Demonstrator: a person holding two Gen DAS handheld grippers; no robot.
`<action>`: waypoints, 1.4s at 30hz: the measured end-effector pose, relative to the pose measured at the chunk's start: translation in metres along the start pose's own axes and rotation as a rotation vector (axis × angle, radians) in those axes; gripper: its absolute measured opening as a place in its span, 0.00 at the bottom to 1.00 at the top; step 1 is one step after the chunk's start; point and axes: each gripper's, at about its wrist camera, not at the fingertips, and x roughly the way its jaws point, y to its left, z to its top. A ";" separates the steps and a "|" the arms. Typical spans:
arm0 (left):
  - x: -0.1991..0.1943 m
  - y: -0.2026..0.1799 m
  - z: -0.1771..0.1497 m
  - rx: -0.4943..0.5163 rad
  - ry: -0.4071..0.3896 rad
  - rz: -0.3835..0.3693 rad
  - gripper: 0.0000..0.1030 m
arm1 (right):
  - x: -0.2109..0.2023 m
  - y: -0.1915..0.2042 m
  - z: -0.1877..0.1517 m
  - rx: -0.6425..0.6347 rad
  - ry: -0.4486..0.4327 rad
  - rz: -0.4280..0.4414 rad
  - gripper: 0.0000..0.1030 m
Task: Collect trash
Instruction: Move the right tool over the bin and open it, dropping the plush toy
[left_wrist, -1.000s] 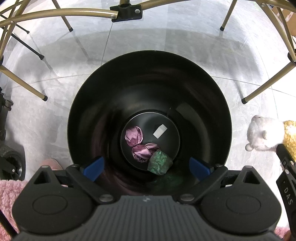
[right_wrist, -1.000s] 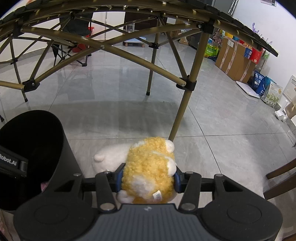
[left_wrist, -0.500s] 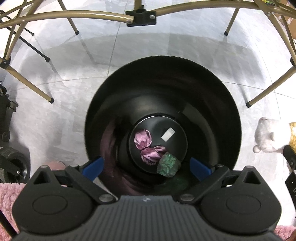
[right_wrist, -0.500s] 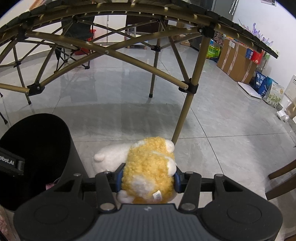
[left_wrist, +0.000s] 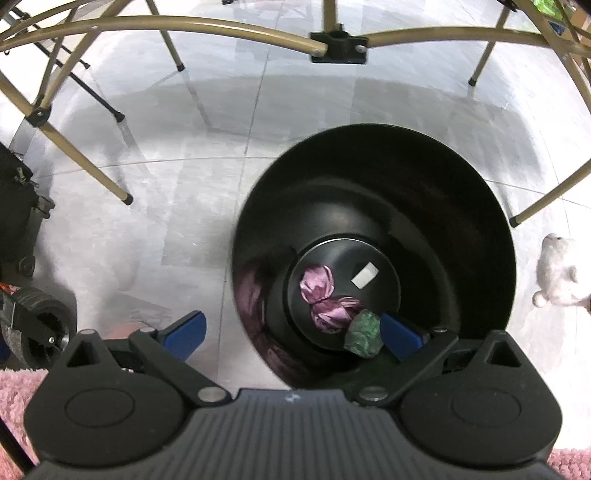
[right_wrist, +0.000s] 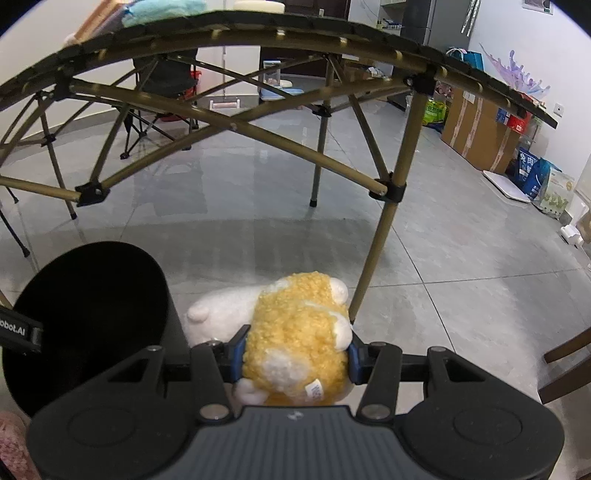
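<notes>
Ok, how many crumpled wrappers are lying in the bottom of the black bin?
3: two crumpled purple wrappers touching mid-floor, one crumpled green wrapper beside them. None seem hidden.

A home living space: glossy grey floor tiles (right_wrist: 443, 258), folding camping table (right_wrist: 258, 37), stacked cardboard boxes (right_wrist: 476, 133), folding chair (right_wrist: 162, 81).

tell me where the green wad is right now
In the left wrist view, the green wad lies at the bottom of the black bin, touching the nearer of two purple wads.
</notes>
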 end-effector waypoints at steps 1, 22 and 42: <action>0.000 0.003 0.000 -0.005 -0.002 0.002 0.99 | -0.002 0.002 0.001 -0.001 -0.004 0.003 0.47; -0.012 0.059 -0.005 -0.092 -0.031 0.012 0.99 | -0.024 0.062 0.020 -0.077 -0.046 0.091 0.47; -0.011 0.108 -0.012 -0.155 -0.040 0.036 0.99 | -0.018 0.121 0.024 -0.130 0.049 0.184 0.47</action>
